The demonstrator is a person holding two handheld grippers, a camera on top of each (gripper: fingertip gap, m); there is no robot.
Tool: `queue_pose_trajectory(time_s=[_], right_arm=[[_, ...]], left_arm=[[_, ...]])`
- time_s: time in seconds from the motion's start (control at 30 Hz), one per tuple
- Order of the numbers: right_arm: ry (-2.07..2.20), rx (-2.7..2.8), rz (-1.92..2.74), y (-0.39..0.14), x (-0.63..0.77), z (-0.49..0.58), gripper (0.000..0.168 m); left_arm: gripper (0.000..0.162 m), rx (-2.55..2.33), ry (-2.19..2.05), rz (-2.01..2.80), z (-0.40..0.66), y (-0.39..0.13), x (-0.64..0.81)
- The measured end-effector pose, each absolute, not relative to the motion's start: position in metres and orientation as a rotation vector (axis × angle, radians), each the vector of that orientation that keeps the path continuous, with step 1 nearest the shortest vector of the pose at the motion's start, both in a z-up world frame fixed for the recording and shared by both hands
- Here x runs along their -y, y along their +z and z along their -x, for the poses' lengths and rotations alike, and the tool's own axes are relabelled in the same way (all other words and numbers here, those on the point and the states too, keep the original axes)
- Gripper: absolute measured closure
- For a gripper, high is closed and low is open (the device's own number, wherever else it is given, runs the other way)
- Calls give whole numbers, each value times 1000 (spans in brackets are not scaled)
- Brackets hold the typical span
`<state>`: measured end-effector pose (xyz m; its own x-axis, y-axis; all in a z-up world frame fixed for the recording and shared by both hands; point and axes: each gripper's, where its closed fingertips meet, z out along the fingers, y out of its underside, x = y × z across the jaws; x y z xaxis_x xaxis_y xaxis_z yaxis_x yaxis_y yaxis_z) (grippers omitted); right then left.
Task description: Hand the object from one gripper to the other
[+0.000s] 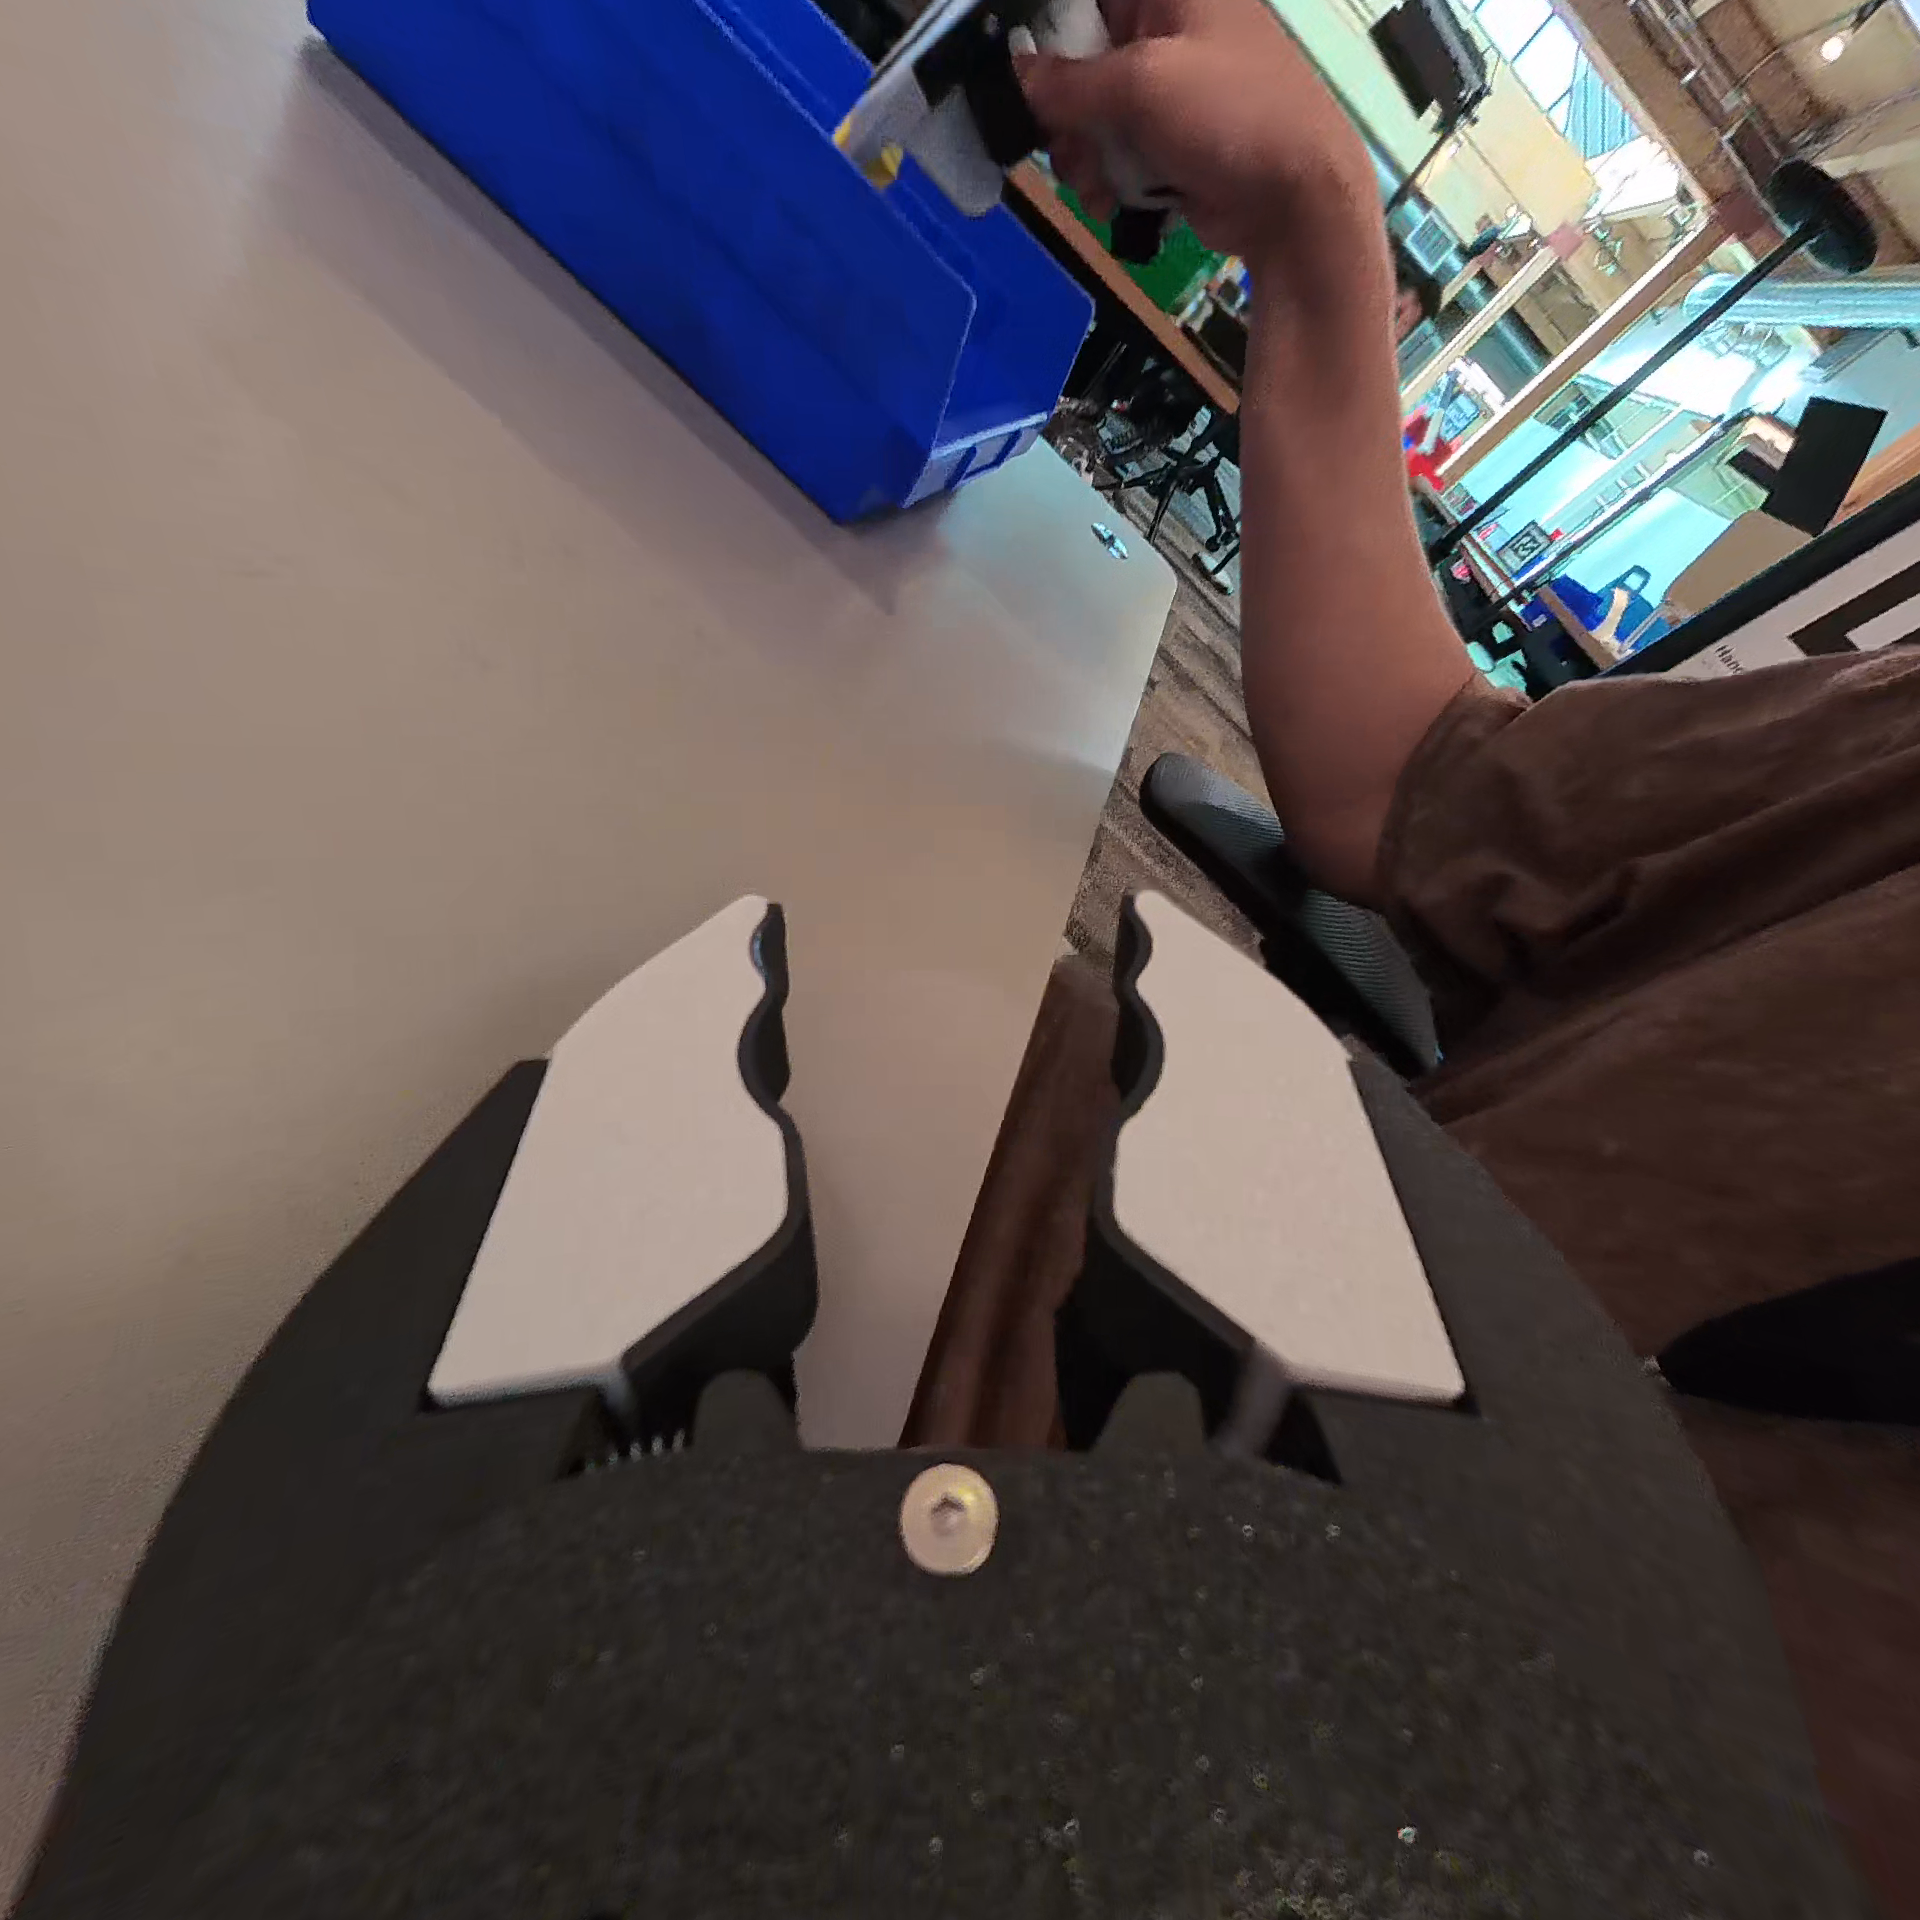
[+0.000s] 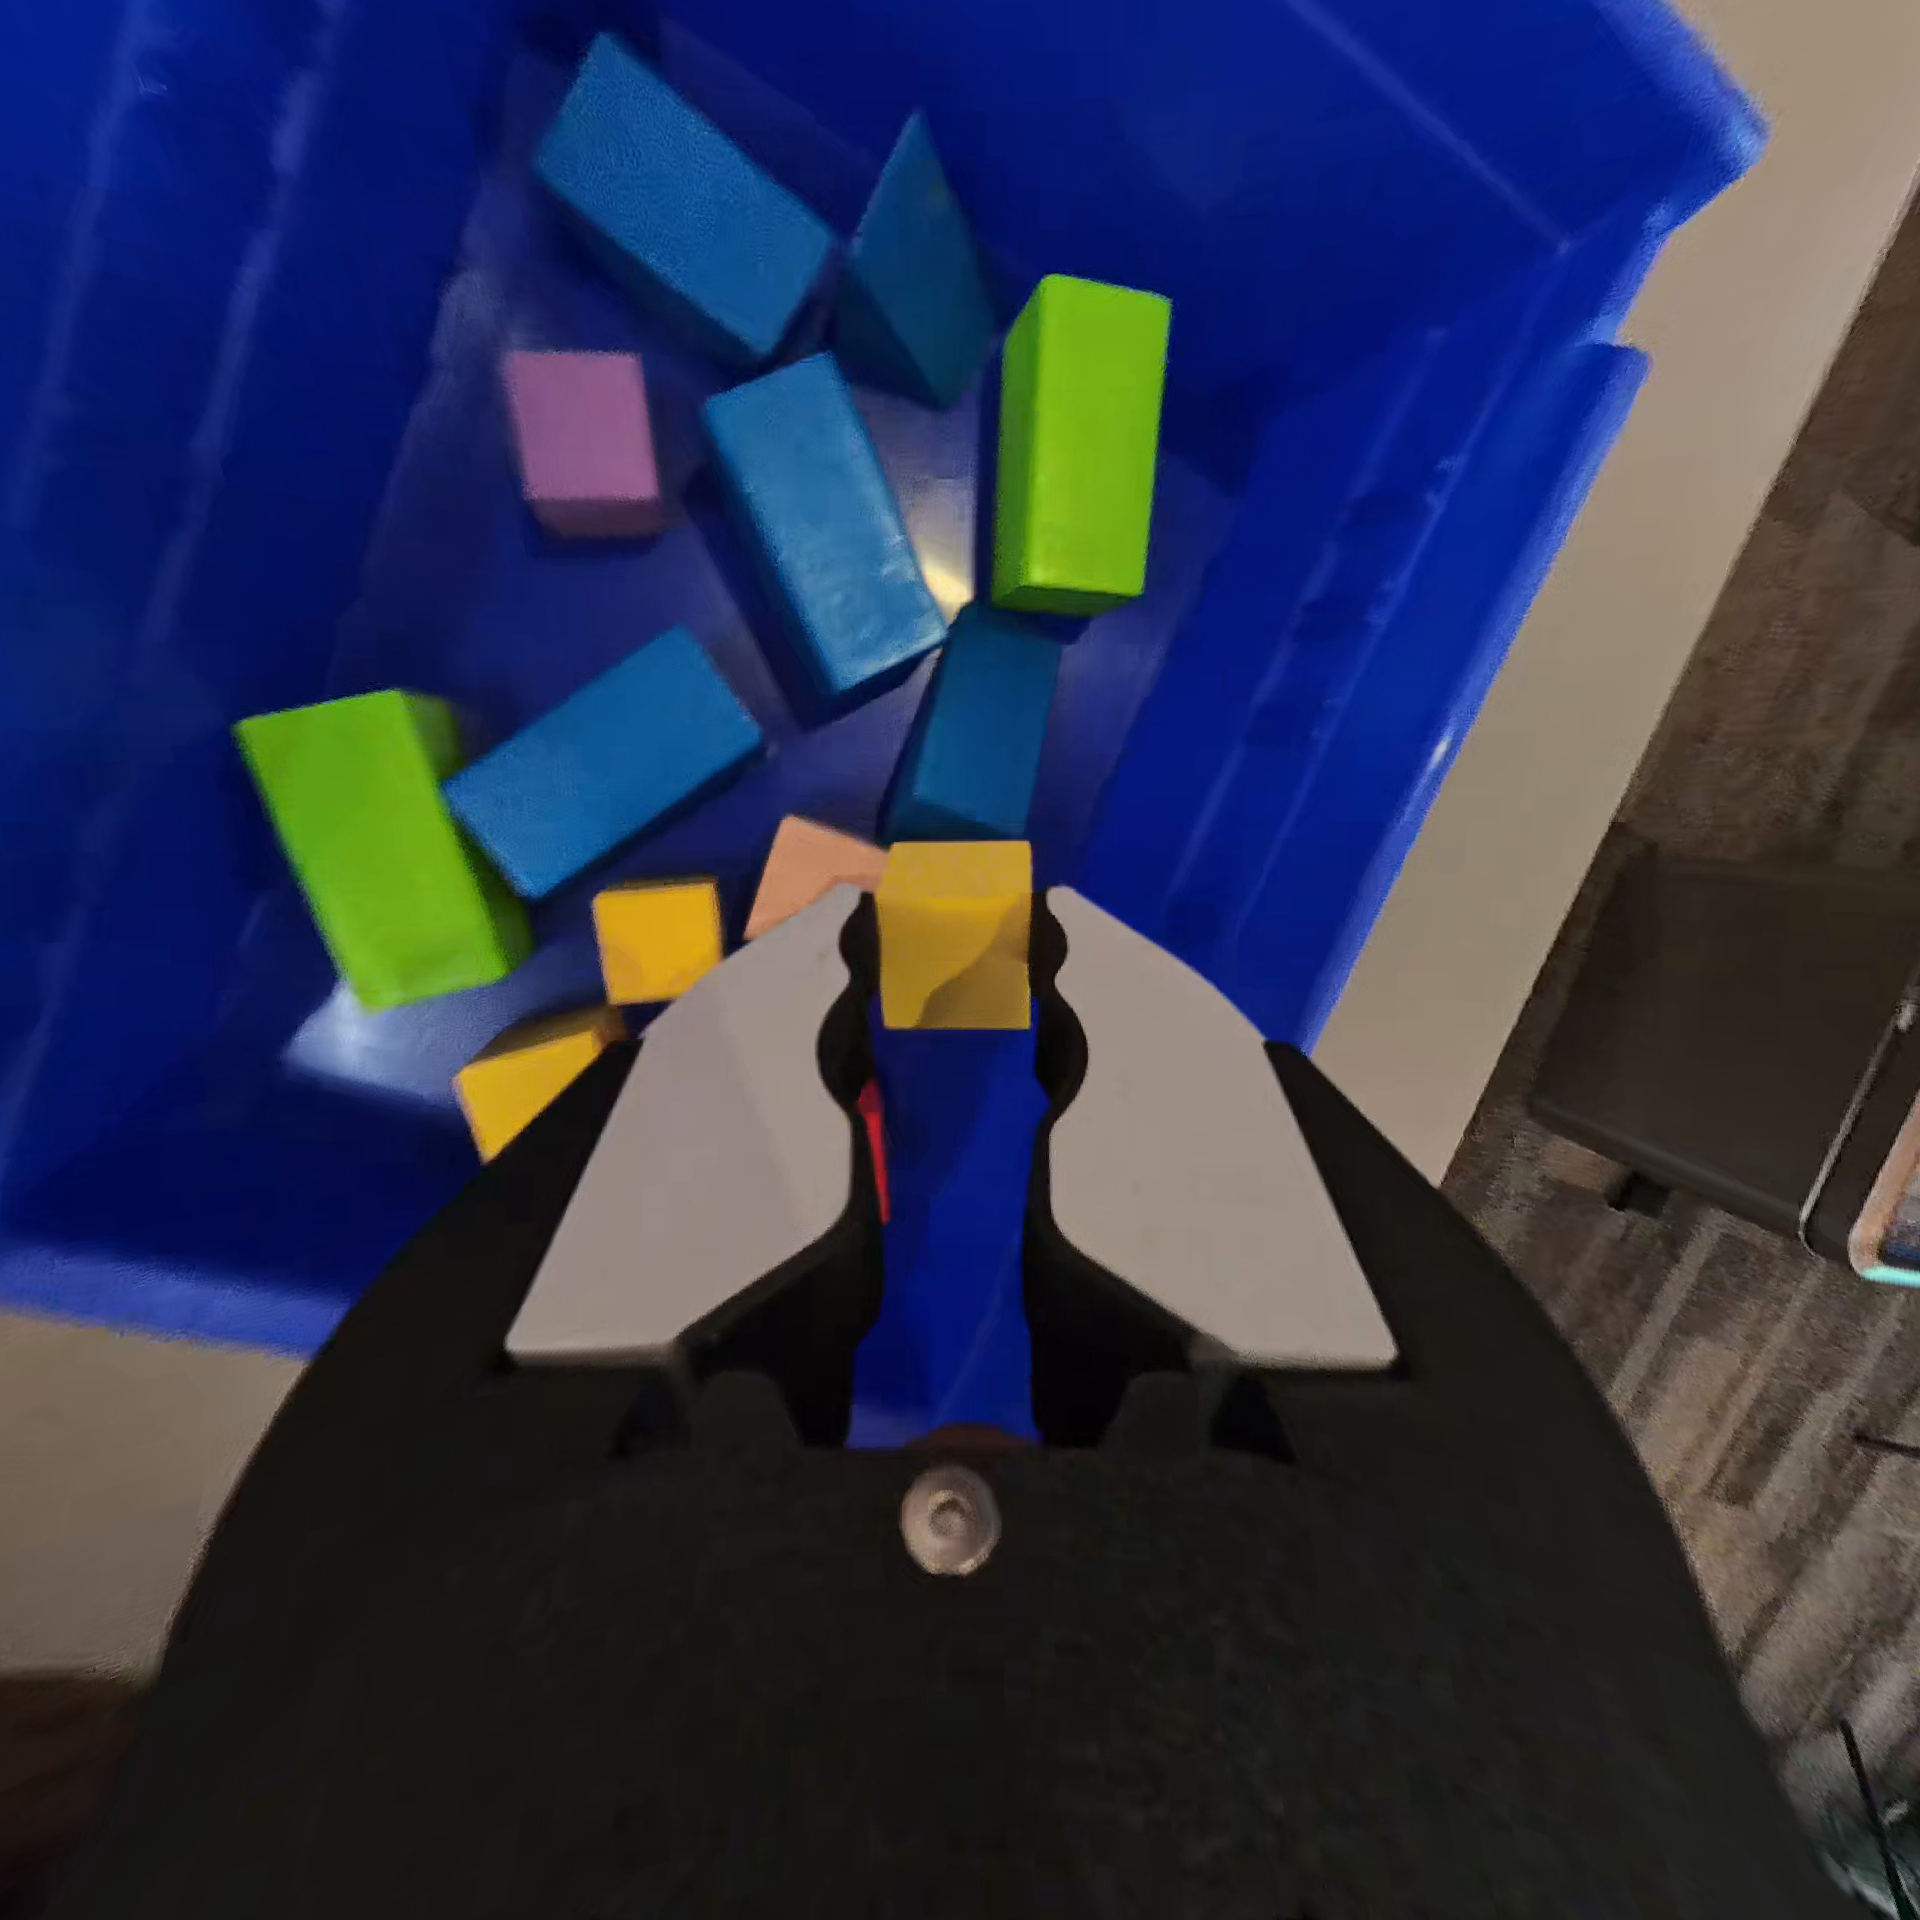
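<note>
My right gripper [image 2: 954, 914] is shut on a yellow cube [image 2: 954, 935], held between its fingertips above the blue bin [image 2: 1455, 499]. In the left wrist view the same gripper [image 1: 914, 135] shows far off at the top, held in a hand over the blue bin [image 1: 727, 260], with a bit of yellow at its tip. My left gripper [image 1: 951, 925] is open and empty, low over the near edge of the pale table [image 1: 416, 675].
The bin holds several loose blocks: blue [image 2: 821, 530], green [image 2: 1075, 447], purple [image 2: 582, 442], yellow [image 2: 655, 940]. A closed laptop [image 1: 1049, 582] lies on the table beside the bin. A person's arm [image 1: 1330, 468] and a chair armrest [image 1: 1288, 904] are at the table's right edge.
</note>
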<state>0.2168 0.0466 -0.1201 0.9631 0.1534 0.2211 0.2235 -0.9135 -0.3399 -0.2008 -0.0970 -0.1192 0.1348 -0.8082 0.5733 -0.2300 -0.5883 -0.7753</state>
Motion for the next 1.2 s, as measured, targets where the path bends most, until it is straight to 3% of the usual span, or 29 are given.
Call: queue_pose_trajectory(time_s=[0.53, 0.97, 1.07, 1.2], right_arm=[[-659, 175, 2741, -178, -106, -259, 141], [-360, 47, 2746, -182, -117, -247, 140], [-531, 120, 2751, -168, -111, -250, 118], [-698, 171, 2553, -86, -101, -243, 117]], left_arm=[[102, -1022, -1421, 1944, 206, -128, 96], [101, -1111, -1358, 1964, 202, -138, 104], [101, -1130, -1334, 1961, 201, -139, 105], [101, -1140, -1287, 1958, 202, -140, 104]])
